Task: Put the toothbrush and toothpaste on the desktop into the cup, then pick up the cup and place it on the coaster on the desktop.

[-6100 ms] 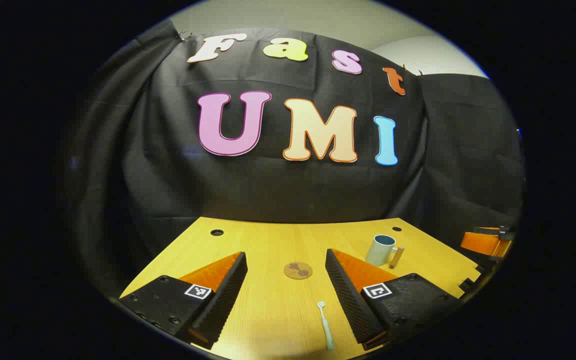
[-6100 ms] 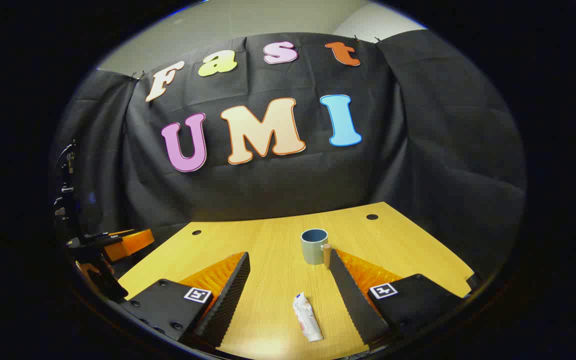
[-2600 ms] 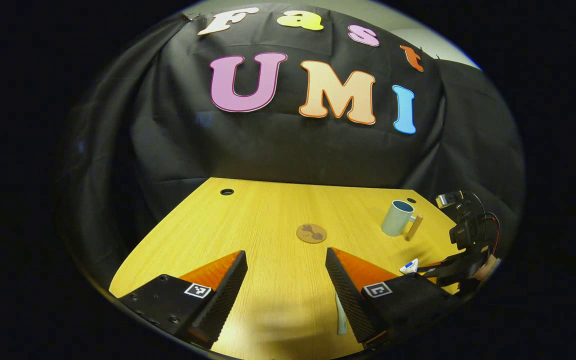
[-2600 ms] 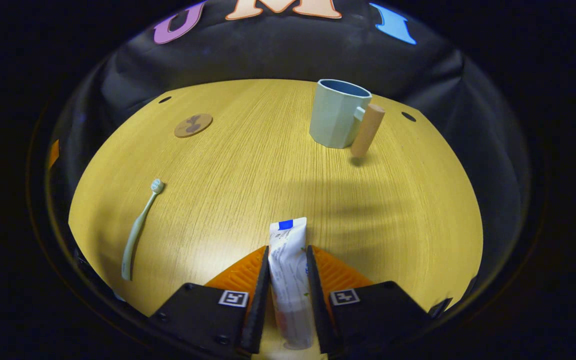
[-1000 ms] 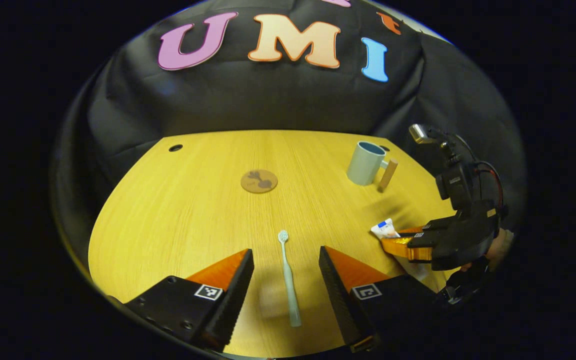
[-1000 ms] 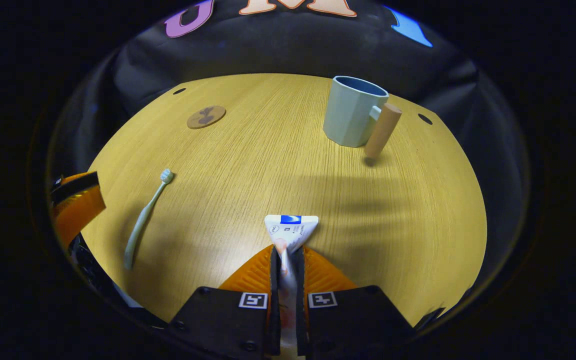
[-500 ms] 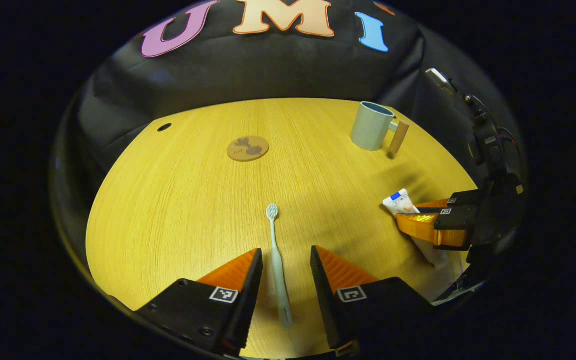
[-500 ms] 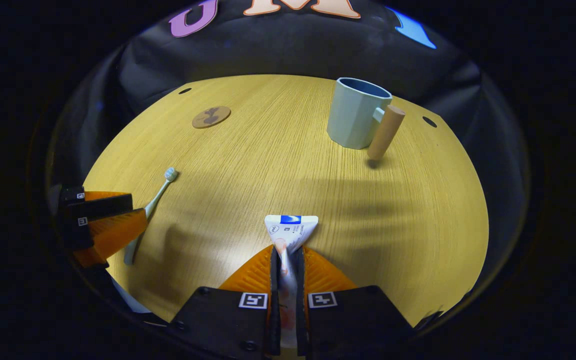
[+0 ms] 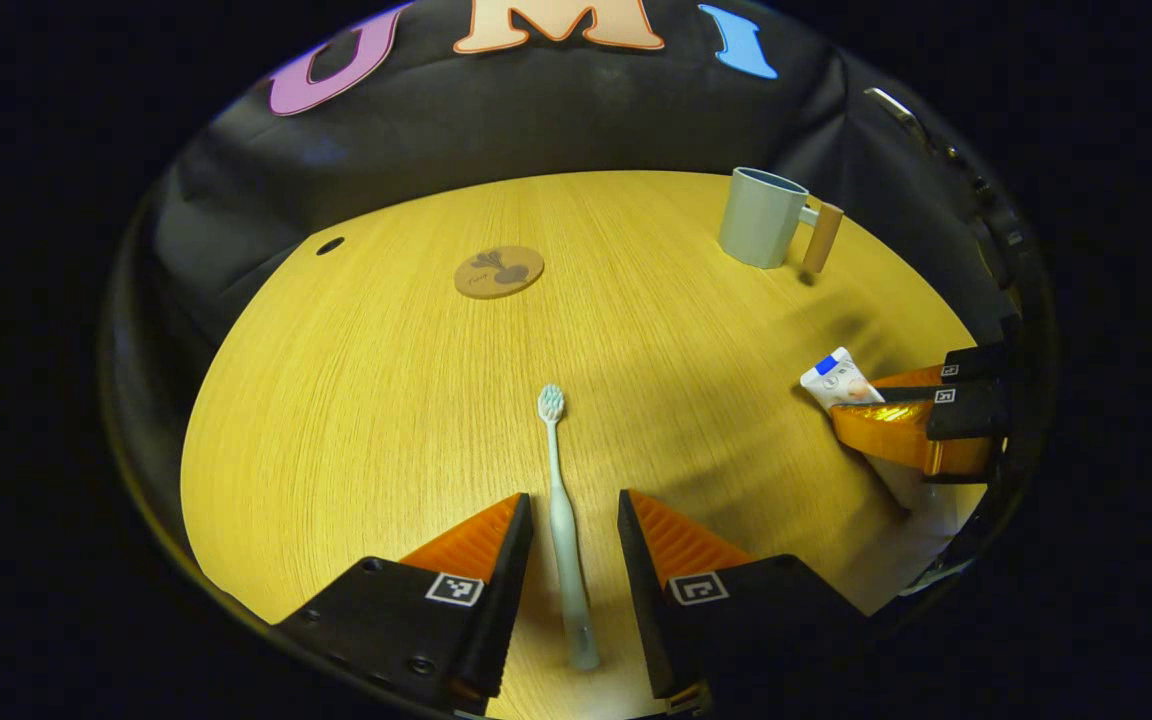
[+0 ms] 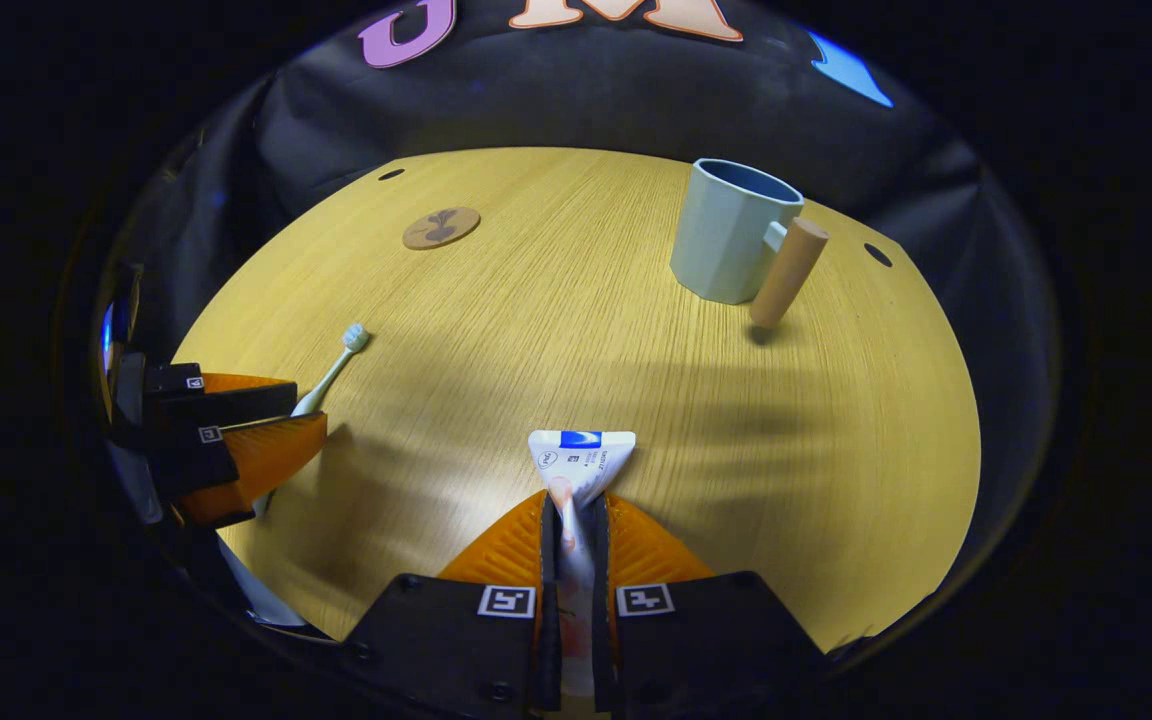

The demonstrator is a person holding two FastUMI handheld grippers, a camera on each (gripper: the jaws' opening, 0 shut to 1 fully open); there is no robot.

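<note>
Two grippers are at work over the yellow wooden table [image 9: 356,400]. In the left gripper view, the left gripper [image 9: 576,500] is at the bottom centre of the frame, and its jaws are spread a little, one on each side of the toothbrush [image 9: 562,510]. The toothbrush lies flat on the table between them, with its head pointing up toward the middle of the frame; the fingers are close to the handle, but a small gap shows on both sides. At the right edge of the same view, the right gripper [image 9: 851,395] holds the toothpaste [image 9: 836,376]. In the right gripper view, the jaws of the right gripper [image 10: 574,505] are pressed on the toothpaste [image 10: 581,455] at the bottom centre, and the flat end of the tube sticks out in front of the fingers. The left gripper [image 10: 311,420] shows at the left edge of that view, around the toothbrush [image 10: 334,368]. The cup [image 10: 728,232] stands upright in the upper right of the frame, with its wooden handle toward the right. The round coaster [image 10: 441,228] lies in the upper left, well apart from the cup.
</note>
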